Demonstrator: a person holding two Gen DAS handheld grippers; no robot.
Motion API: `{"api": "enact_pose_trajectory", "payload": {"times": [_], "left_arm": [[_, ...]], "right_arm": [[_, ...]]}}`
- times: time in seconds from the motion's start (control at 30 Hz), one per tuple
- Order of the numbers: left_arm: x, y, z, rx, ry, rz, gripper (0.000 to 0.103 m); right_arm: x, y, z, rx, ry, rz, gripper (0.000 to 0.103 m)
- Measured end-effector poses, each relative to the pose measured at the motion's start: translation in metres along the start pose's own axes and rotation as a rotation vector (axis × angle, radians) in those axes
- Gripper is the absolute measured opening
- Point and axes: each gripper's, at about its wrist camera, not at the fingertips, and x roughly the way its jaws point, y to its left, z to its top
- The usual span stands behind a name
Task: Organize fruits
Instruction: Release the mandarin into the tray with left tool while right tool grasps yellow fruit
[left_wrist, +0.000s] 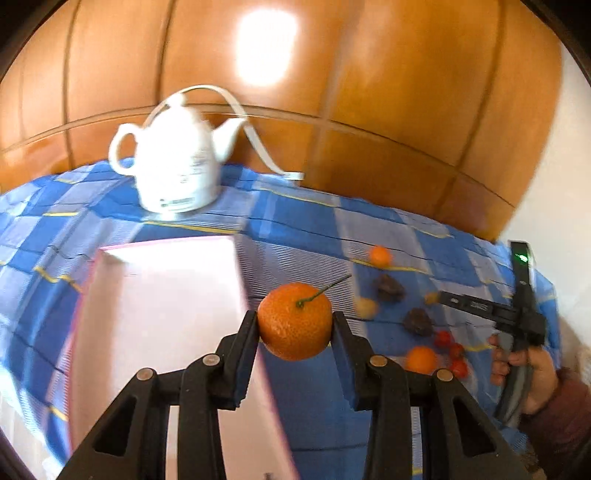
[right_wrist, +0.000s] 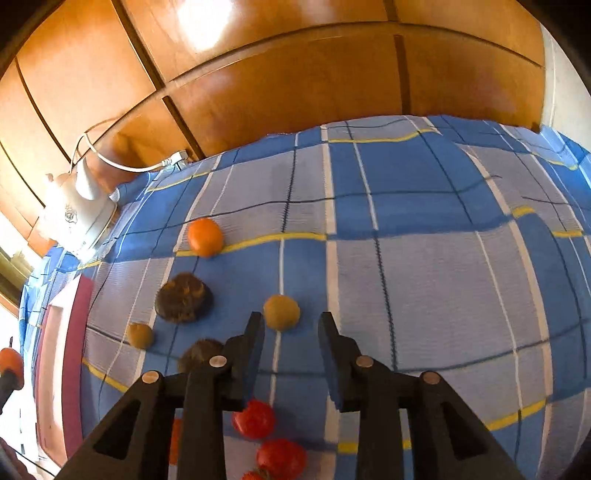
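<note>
Checked tablecloth (right_wrist: 443, 258) lies bare rightward — left gripper (left_wrist: 295, 321) clamps a tangerine (left_wrist: 295, 321); right gripper (right_wrist: 291, 325) gapes narrowly, empty.

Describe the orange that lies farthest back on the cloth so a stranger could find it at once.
Start at the white teapot on the blue checked tablecloth. Toward the loose fruit lies an orange on a yellow stripe, just beyond a dark brown wrinkled fruit. It is the bright orange piece nearest the teapot, lying alone; the red fruits lie nearer the camera.
</note>
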Motion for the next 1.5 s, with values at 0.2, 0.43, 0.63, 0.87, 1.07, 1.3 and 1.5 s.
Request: {"api": "enact_pose_trajectory", "payload": {"times": [0.2, 0.43, 0.63, 0.87, 1.07, 1.3, 1.5], "left_arm": [[0.026, 0.058, 0.016, -0.121, 0.058, 0.114, 0.039], [0.062, 0.094, 0.016, -0.141, 0.128, 0.251, 0.04], [0.068, 0.09, 0.011, -0.096, 0.111, 0.363, 0.041], [0.034, 0.068, 0.008, -0.068, 0.012, 0.445, 0.045], [-0.007, 0.059, 0.004, -0.091, -0.08, 0.455, 0.054], [-0.041, 0.053, -0.007, -0.083, -0.14, 0.479, 0.059], [-0.055, 0.052, -0.019, -0.084, -0.139, 0.482, 0.06]], "right_arm": [[0.021, 0.005, 0.008, -0.023, 0.021, -0.004, 0.03], [0.034, 0.021, 0.018, -0.083, 0.04, -0.024, 0.023], [0.037, 0.02, 0.023, -0.094, 0.069, -0.017, 0.023], [0.038, 0.021, 0.024, -0.086, 0.071, -0.021, 0.023], [0.035, 0.023, 0.022, -0.083, 0.06, -0.035, 0.023], [0.024, 0.024, 0.017, -0.072, 0.038, -0.024, 0.023], [-0.005, 0.039, 0.016, -0.119, -0.033, 0.0, 0.023]]}}
